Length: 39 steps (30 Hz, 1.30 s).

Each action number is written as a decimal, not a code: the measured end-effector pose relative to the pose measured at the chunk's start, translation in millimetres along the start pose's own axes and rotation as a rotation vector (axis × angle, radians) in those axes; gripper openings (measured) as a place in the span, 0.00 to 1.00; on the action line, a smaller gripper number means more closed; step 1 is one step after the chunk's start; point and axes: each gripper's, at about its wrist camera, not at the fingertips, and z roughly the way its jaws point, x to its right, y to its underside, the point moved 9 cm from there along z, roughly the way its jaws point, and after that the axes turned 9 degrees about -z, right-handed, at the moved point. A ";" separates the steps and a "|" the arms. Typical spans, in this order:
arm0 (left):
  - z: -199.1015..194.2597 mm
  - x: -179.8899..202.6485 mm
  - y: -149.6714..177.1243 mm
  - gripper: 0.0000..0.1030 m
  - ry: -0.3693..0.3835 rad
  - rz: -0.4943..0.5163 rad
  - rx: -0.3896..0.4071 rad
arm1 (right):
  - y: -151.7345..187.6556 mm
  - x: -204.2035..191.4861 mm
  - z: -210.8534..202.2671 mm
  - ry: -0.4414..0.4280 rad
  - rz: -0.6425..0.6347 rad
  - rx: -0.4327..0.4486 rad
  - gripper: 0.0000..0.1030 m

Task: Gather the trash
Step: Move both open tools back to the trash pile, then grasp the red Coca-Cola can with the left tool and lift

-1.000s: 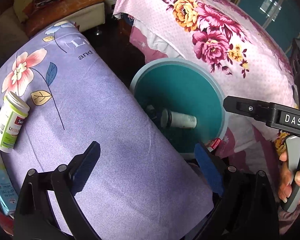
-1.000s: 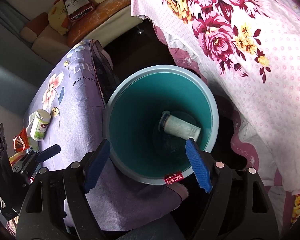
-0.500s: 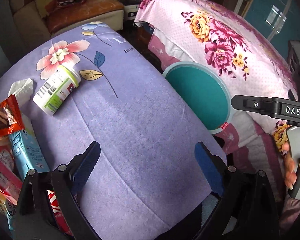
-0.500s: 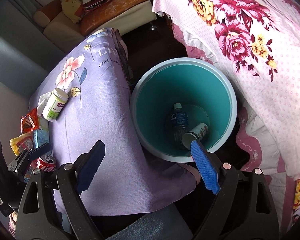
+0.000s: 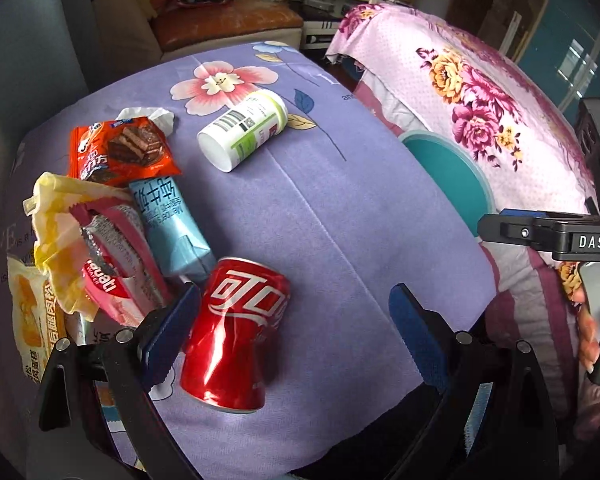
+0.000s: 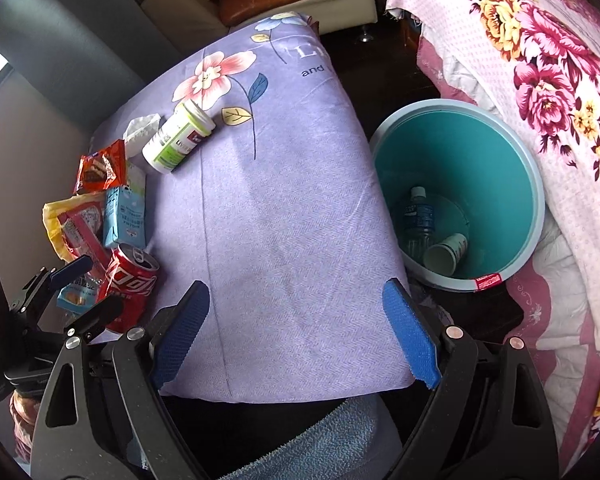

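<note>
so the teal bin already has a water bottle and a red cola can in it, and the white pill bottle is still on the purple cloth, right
Not quite. In the right wrist view the teal bin holds a water bottle and a paper cup. The red cola can lies on the purple cloth, as does the white pill bottle.

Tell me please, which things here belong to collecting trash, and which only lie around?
For the job:
- red can
- white bottle
- blue carton
- orange wrapper
- teal bin

Lying about:
- purple cloth
- floral pink blanket
- sofa cushion

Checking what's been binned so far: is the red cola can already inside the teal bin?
No, the red cola can lies on the purple cloth, outside the teal bin.
</note>
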 end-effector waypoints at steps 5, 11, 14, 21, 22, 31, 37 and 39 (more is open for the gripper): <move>2.0 -20.1 11.7 0.79 0.006 -0.029 -0.031 | 2.9 -12.9 6.4 -0.008 -0.018 -0.016 0.82; 12.7 -28.6 24.5 0.62 0.004 -0.021 -0.074 | 1.7 -17.6 9.7 -0.011 -0.028 -0.025 0.82; 18.6 -29.4 31.1 0.59 0.015 -0.018 -0.102 | 2.1 -17.2 12.9 -0.012 -0.026 -0.032 0.82; 35.9 -34.1 30.8 0.59 0.036 -0.073 -0.135 | 1.5 -21.1 20.8 -0.018 -0.032 -0.049 0.82; 38.1 -35.4 30.4 0.59 0.032 -0.079 -0.137 | 1.2 -21.8 21.2 -0.017 -0.034 -0.050 0.82; 51.4 -34.1 25.4 0.47 0.040 -0.118 -0.139 | -2.3 -22.5 27.6 -0.009 -0.034 -0.064 0.82; 28.1 -25.4 6.8 0.47 0.046 -0.114 -0.058 | -10.5 -21.9 32.3 -0.013 -0.026 -0.066 0.82; 15.6 -27.8 -7.1 0.47 0.061 -0.132 -0.023 | -18.2 -22.4 32.4 -0.010 -0.028 -0.062 0.82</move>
